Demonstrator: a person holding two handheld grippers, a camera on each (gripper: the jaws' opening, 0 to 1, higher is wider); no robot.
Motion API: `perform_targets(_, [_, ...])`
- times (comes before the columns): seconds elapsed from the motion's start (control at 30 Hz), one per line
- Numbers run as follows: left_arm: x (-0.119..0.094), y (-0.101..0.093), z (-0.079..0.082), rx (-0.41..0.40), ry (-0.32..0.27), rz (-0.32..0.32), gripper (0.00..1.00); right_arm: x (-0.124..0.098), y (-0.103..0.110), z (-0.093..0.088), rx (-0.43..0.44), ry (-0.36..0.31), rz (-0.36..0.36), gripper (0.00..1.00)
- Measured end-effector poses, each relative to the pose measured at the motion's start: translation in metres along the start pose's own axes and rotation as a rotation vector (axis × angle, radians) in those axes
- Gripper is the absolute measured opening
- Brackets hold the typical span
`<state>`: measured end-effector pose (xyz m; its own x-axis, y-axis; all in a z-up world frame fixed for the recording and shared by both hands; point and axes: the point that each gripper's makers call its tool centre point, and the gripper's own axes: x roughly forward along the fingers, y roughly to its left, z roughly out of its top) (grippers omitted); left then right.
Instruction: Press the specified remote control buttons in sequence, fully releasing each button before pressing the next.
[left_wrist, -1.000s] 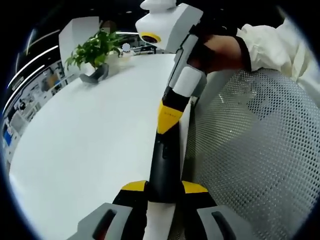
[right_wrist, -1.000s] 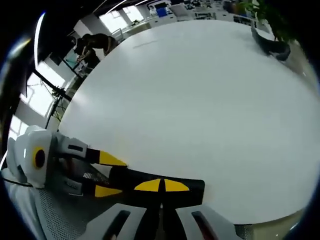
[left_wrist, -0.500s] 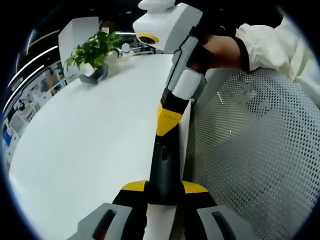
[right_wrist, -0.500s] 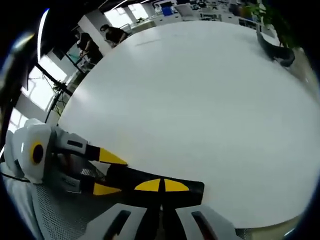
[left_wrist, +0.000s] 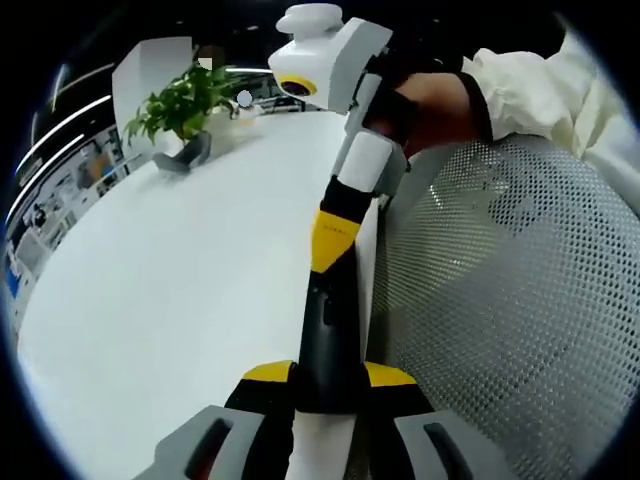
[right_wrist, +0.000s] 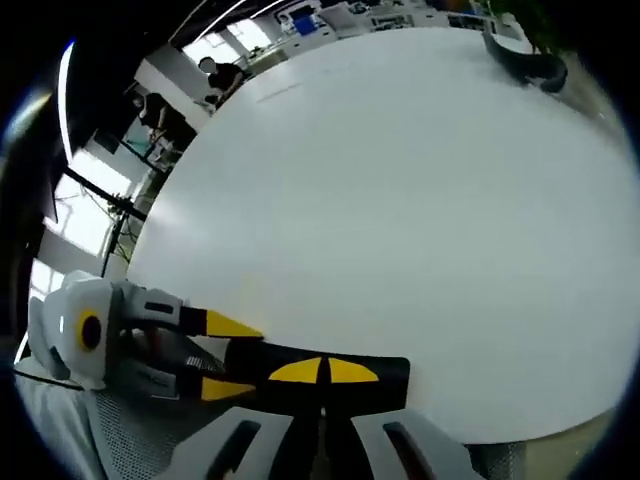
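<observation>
The left gripper (left_wrist: 327, 385) is squeezing a black remote (left_wrist: 330, 320) at the edge of the white table (left_wrist: 180, 270). The right gripper (left_wrist: 335, 240) is pressing its closed yellow tips on the remote's far end. A plant (left_wrist: 180, 100) is sitting far away.

both views are bright and evenly lit from overhead. the large white round table (right_wrist: 400, 200) is close to blown out, its surface showing almost no texture, with a soft sheen across the middle. long ceiling light strips (left_wrist: 70, 115) glare at the far left of the left gripper view. the far windows (right_wrist: 75, 215) are overexposed. shadows are faint and soft. fisheye distortion bends the table's edge and stretches the white perforated mesh surface (left_wrist: 520, 300). far background detail is small and soft.
</observation>
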<state>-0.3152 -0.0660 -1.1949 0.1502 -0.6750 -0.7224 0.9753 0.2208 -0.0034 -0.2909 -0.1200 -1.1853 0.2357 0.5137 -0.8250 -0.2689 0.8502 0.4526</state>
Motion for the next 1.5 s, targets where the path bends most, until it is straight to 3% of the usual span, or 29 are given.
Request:
perform_targets(0.23, [0.001,0.000,0.001,0.006,-0.007,-0.006,0.25,-0.005,-0.006,0.001,0.017,-0.007,-0.040,0.00])
perform_targets(0.4, [0.001,0.000,0.001,0.009,-0.006,-0.007,0.25,-0.004,-0.001,0.005,0.014,-0.027,-0.011,0.00])
perform_targets(0.53, [0.001,0.000,0.001,0.008,-0.006,-0.007,0.25,0.001,-0.005,-0.001,-0.041,0.015,-0.056,0.00])
perform_targets(0.63, [0.001,0.000,0.001,0.008,-0.008,-0.007,0.25,0.001,-0.004,0.001,-0.116,0.010,-0.079,0.00])
perform_targets(0.97, [0.002,-0.001,0.002,0.012,-0.011,-0.007,0.25,0.002,-0.003,-0.001,-0.154,0.024,-0.095,0.00])
perform_targets(1.13, [0.001,-0.001,0.002,0.011,-0.011,-0.008,0.25,0.000,-0.005,0.000,-0.118,-0.005,-0.082,0.00])
perform_targets(1.3, [0.001,-0.001,0.002,0.011,-0.012,-0.008,0.25,-0.002,-0.004,-0.001,-0.023,0.013,-0.051,0.00])
perform_targets(1.5, [0.001,-0.001,0.002,0.011,-0.012,-0.009,0.25,-0.003,0.001,-0.005,-0.010,0.040,-0.028,0.00])
